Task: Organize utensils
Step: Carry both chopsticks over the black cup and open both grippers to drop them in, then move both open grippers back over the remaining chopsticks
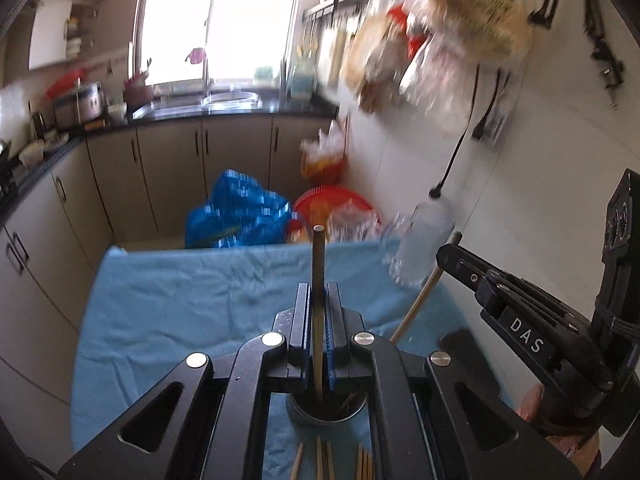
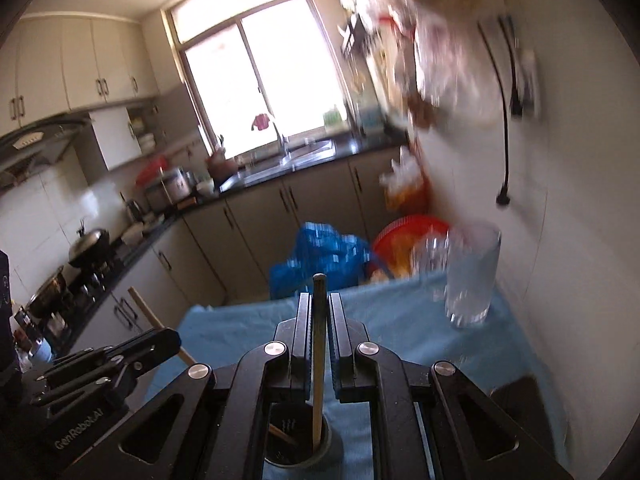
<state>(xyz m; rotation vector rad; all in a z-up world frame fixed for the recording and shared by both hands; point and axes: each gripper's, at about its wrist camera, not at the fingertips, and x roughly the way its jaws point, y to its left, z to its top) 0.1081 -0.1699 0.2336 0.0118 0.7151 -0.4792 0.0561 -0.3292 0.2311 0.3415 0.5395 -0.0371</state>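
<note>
Two grippers (image 1: 318, 300) (image 2: 319, 312) — one chopstick (image 1: 318, 272) (image 2: 319, 320) apiece — one metal holder (image 1: 326, 412), one clear glass (image 2: 472, 276).

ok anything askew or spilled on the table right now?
Nothing spilled. Each gripper holds one chopstick over the dark holder: left gripper, right gripper. Several loose chopsticks lie on the blue cloth beside the holder, not yet sorted. The clear glass stands upright.

The holder (image 1: 328, 410) stands on the cloth (image 1: 180, 304), loose chopsticks (image 1: 324, 462) before it. A glass (image 2: 472, 276) stands behind, apparently against the wall (image 2: 560, 240).
</note>
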